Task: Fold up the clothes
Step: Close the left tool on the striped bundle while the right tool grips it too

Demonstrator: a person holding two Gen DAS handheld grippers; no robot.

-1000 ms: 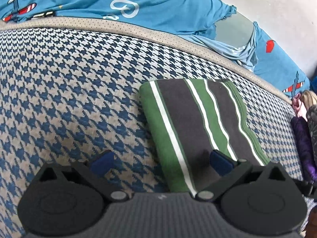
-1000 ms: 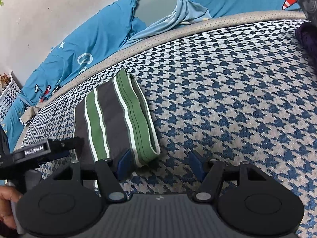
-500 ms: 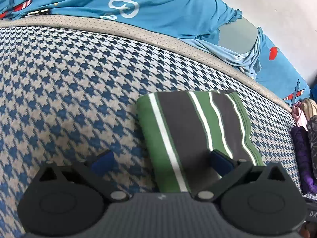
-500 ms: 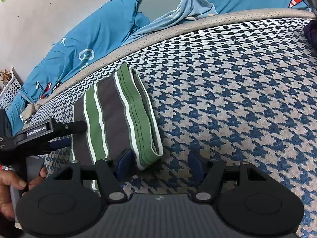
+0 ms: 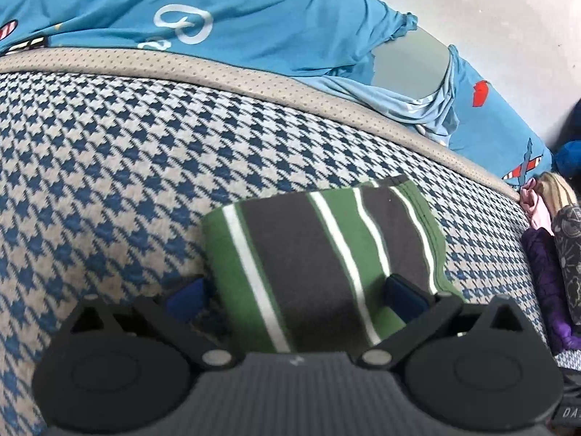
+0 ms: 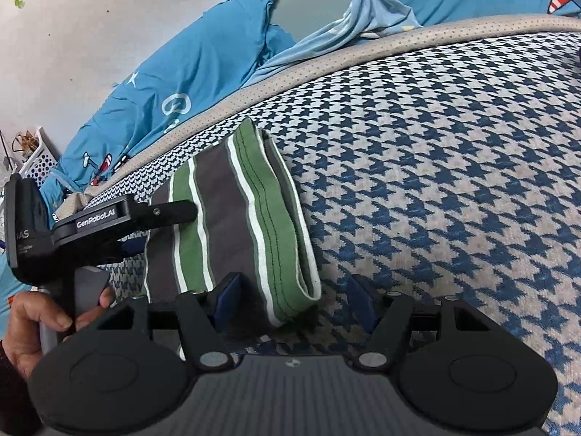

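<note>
Right now my left gripper (image 5: 294,296) and my right gripper (image 6: 294,299) are both spread wide, low over the folded striped cloth (image 5: 319,254) on the checked bed (image 6: 435,181). If I bump its loose edge, the folds could slip open. Farther back lie a blue blanket (image 5: 218,18) and a white wall (image 5: 490,7).

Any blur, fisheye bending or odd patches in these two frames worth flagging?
Left wrist view: strong fisheye bend in the bed edge; the striped garment looks slightly smeared; a flat grey patch covers part of the blue sheet. Right wrist view: sharper, stitching on the garment's green hem is readable; same grey patch; soft light, faint shadows.
</note>
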